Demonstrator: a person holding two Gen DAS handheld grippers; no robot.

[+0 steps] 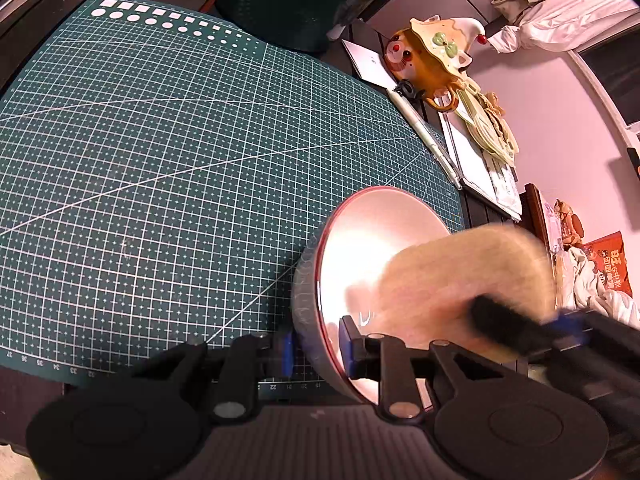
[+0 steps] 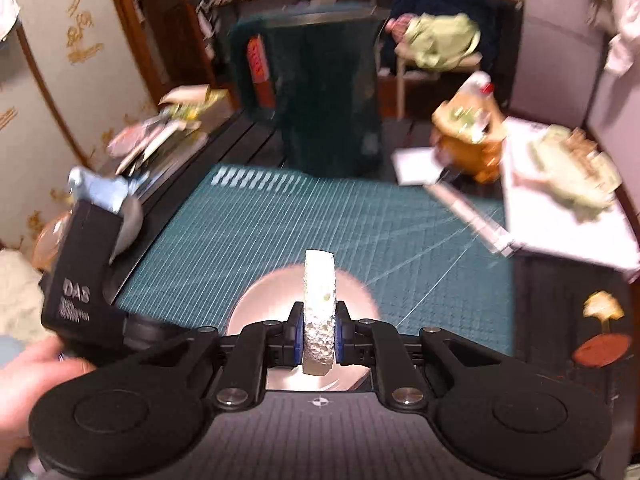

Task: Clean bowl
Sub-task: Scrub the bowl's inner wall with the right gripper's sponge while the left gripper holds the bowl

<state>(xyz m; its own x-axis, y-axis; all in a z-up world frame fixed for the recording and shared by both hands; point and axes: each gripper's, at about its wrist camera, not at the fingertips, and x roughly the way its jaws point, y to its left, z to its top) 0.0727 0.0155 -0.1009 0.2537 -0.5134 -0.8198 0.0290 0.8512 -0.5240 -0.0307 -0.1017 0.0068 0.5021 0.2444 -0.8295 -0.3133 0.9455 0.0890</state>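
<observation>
Green gridded cutting mat [image 1: 168, 168], laid flat on the dark table. Metal bowl [image 1: 360, 264], tilted on edge at the mat's near right corner, its rim clamped between the pads of the left gripper [image 1: 316, 350]. Pale sponge [image 2: 319, 312], pinched upright in the right gripper [image 2: 319, 336], pressed inside the bowl.

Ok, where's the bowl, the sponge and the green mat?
bowl [image 1: 360, 264]: left wrist view, on its shiny inside.
sponge [image 2: 319, 300]: right wrist view, on its narrow edge above the pads.
green cutting mat [image 1: 160, 160]: left wrist view, on its bare grid.
</observation>
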